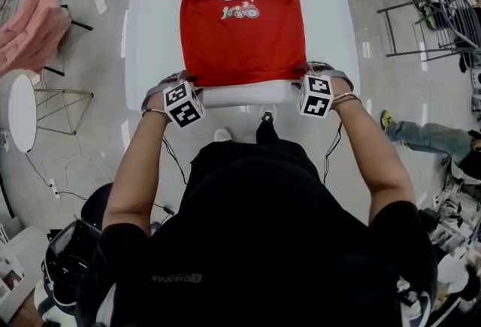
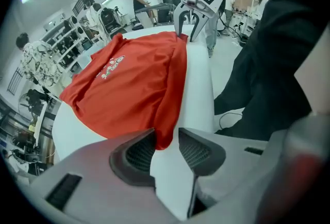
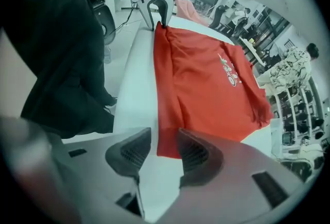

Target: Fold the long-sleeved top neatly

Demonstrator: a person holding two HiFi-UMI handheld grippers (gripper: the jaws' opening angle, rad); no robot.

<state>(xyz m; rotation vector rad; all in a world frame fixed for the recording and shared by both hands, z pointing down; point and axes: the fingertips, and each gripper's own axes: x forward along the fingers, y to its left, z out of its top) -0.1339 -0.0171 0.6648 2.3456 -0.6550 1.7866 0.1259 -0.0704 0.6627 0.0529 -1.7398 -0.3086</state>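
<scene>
A red long-sleeved top (image 1: 240,32) lies flat on the white table (image 1: 154,25), print side up, with its sleeves tucked in so it forms a rectangle. My left gripper (image 1: 188,83) stands at the near left hem corner and my right gripper (image 1: 304,79) at the near right one, both pointing steeply down. In the left gripper view the jaws are open and the red corner (image 2: 166,135) hangs loose between the pads. The right gripper view shows the same: open jaws around the other corner (image 3: 166,147), which sits closer to the right pad (image 3: 198,155).
A pink garment (image 1: 30,25) lies off to the left beside a round white stool (image 1: 21,111). Metal chair frames (image 1: 428,13) and someone's legs (image 1: 425,136) are at the right. Cables trail over the floor. Several people stand in the background of the gripper views.
</scene>
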